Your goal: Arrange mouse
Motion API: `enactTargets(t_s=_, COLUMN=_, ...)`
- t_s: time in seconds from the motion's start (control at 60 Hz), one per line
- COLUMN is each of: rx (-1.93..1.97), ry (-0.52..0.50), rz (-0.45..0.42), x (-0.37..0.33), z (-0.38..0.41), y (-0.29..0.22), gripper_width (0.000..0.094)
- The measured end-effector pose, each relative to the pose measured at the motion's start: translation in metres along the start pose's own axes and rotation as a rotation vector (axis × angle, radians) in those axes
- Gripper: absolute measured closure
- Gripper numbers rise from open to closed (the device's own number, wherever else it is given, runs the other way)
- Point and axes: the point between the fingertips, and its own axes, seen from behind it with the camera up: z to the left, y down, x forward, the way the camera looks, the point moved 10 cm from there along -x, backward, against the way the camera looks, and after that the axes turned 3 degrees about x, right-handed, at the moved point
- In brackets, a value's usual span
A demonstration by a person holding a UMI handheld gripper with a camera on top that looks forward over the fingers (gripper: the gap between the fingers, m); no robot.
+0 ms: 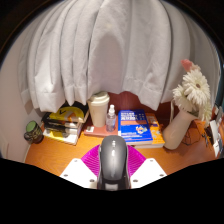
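Observation:
A dark grey computer mouse [112, 160] sits between my two fingers, its nose pointing ahead towards the back of the wooden table [60, 152]. My gripper [112, 166] is shut on the mouse: the magenta pads [91, 160] press against both of its sides. The white finger bodies spread out below the pads. The mouse appears held a little above the table, though its underside is hidden.
Along the back, under a white curtain [110, 50]: a small dark jar [33, 130], stacked books and boxes [66, 122], a cream canister [99, 108], a small white bottle [111, 118], a blue book [137, 127] and a vase of pale flowers [185, 105].

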Motion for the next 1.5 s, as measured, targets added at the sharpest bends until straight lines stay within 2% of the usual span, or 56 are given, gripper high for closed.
enactTargets(t_s=0.167, rx=0.067, ry=-0.003, rz=0.129, x=0.049, z=-0.029, y=0.061, gripper_width=0.0611)
enactTargets(t_s=0.183, rx=0.074, ry=-0.002, rz=0.137, x=0.053, z=-0.031, y=0.066, gripper_width=0.0638)
enactTargets(t_s=0.2, rx=0.08, ry=-0.003, rz=0.145, x=0.057, z=-0.032, y=0.07, gripper_width=0.061)
enactTargets(t_s=0.367, rx=0.11, ry=-0.029, rz=0.236, x=0.083, z=-0.03, y=0.112, gripper_width=0.0602)
enactTargets(t_s=0.4, rx=0.106, ry=-0.026, rz=0.204, x=0.084, z=-0.031, y=0.11, gripper_width=0.0591)
enactTargets(t_s=0.7, rx=0.077, ry=-0.009, rz=0.194, x=0.084, z=-0.028, y=0.113, gripper_width=0.0447)
enactTargets(t_s=0.75, rx=0.083, ry=-0.016, rz=0.194, x=0.084, z=-0.025, y=0.113, gripper_width=0.0374)
enactTargets(t_s=0.85, rx=0.061, ry=-0.042, rz=0.213, x=0.082, z=-0.017, y=0.111, gripper_width=0.011)
enactTargets(t_s=0.917, rx=0.015, ry=-0.009, rz=0.222, x=0.074, z=-0.016, y=0.109, gripper_width=0.008)
enactTargets(t_s=1.167, rx=0.04, ry=0.016, rz=0.106, x=-0.035, z=0.001, y=0.077, gripper_width=0.0074)
enactTargets(t_s=1.5, rx=0.097, ry=0.036, rz=-0.056, x=-0.205, z=0.035, y=0.07, gripper_width=0.0079)
